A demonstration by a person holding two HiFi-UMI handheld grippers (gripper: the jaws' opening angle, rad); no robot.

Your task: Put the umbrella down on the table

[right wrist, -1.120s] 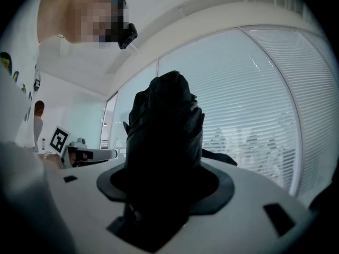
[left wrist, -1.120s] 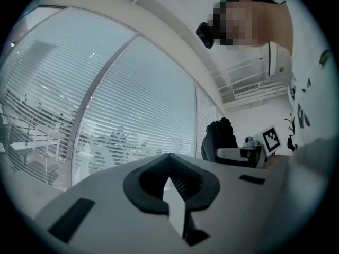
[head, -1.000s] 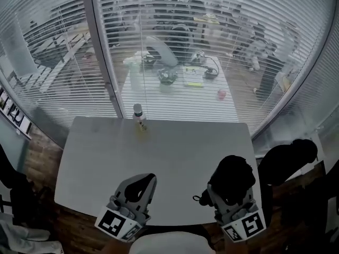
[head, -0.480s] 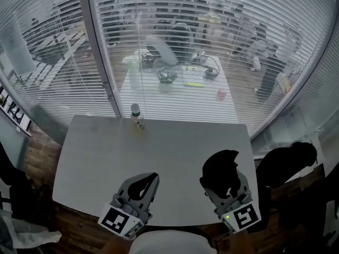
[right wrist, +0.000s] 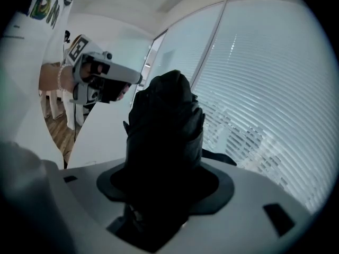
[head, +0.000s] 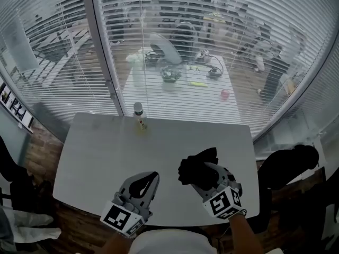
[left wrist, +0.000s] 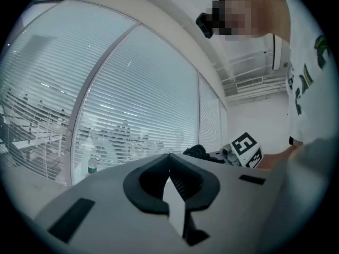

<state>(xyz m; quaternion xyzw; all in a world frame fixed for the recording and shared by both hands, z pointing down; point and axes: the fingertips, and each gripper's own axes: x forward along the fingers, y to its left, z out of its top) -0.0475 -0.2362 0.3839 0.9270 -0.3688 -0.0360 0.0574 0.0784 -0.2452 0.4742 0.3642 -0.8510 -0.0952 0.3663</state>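
Observation:
A folded black umbrella (head: 197, 169) sits in my right gripper (head: 204, 178), which is shut on it and holds it low over the white table (head: 100, 152), right of centre near the front edge. In the right gripper view the umbrella (right wrist: 165, 126) fills the jaws and hides the fingertips of that gripper (right wrist: 164, 165). My left gripper (head: 151, 178) hovers at the front edge, left of the umbrella, shut with nothing in it. Its pads meet in the left gripper view (left wrist: 169, 157), where the umbrella (left wrist: 197, 151) shows to the right.
A small bottle (head: 139, 115) stands at the table's far edge, against a glass wall with blinds (head: 175, 62). A dark seat (head: 288, 163) stands beyond the table's right side. Wood floor shows below the front edge.
My right gripper has come down and leftward with the umbrella and has rolled, so its marker cube now faces differently. The left gripper has hardly moved.

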